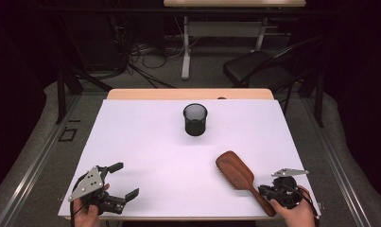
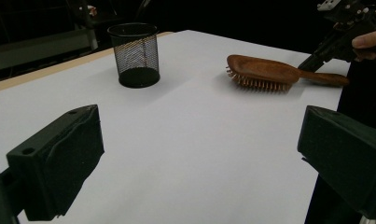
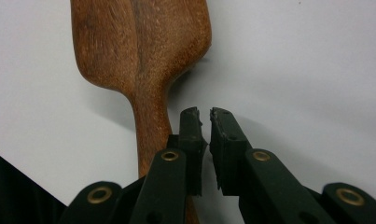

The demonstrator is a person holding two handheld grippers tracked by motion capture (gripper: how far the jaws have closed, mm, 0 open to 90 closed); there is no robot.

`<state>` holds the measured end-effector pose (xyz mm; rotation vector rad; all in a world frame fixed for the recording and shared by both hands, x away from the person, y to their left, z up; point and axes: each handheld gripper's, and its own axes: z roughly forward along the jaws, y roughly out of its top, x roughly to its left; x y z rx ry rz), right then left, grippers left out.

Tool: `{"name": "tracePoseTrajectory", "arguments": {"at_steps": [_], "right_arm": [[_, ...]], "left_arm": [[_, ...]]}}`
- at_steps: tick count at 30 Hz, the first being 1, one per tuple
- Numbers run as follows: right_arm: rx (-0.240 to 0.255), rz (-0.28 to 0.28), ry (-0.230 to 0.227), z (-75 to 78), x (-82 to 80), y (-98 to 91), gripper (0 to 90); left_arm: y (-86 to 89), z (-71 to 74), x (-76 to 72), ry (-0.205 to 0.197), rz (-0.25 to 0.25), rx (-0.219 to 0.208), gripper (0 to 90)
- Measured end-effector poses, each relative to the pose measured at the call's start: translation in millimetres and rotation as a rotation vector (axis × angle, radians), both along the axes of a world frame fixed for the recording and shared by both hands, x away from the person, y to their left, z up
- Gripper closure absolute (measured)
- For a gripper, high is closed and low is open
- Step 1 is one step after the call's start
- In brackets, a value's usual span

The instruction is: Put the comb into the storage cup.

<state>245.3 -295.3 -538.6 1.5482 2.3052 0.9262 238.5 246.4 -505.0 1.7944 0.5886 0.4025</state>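
Note:
A wooden hairbrush (image 1: 233, 170) lies bristles down on the white table sheet (image 1: 145, 142) at the near right, its handle pointing to the front edge. My right gripper (image 1: 267, 191) sits at that handle; in the right gripper view its jaws (image 3: 204, 114) stand a narrow slit apart with nothing between them, and the brush handle (image 3: 148, 121) runs just beside the left jaw. My left gripper (image 1: 124, 179) rests at the near left corner, jaws wide open and empty (image 2: 199, 154). A black mesh cup (image 1: 195, 119) stands upright at the middle back, also seen from the left gripper (image 2: 134, 56).
The sheet covers a wooden table whose far edge (image 1: 190, 93) shows behind the cup. Beyond it are a dark folding chair (image 1: 259, 66), cables on the floor and a second table's leg (image 1: 186, 52).

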Motion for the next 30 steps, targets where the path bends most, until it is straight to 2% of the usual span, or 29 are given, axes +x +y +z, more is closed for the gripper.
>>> {"name": "tracePoseTrajectory", "arguments": {"at_steps": [6, 10, 14, 21, 30], "right_arm": [[0.010, -0.019, -0.050, 5.6, -1.5, -2.7, 78.5], [0.035, -0.035, -0.089, 9.3, -2.8, -5.3, 74.2], [0.062, -0.041, -0.113, 12.1, -3.8, -7.0, 63.7], [0.054, -0.022, -0.168, 13.9, -3.5, -4.6, 43.5], [0.020, -0.003, -0.230, 18.1, -3.5, -2.3, 34.7]], "left_arm": [[0.1, 0.0, 0.1, 0.001, 0.001, 0.000, 0.3], [0.1, -0.1, 0.0, 0.000, 0.003, 0.000, 0.4], [-0.1, -0.1, -0.1, 0.000, 0.003, -0.001, 0.4], [-0.5, -0.1, -0.3, 0.000, 0.003, -0.001, 0.4], [0.2, 0.2, -0.4, -0.003, 0.006, -0.001, 0.3]]}}
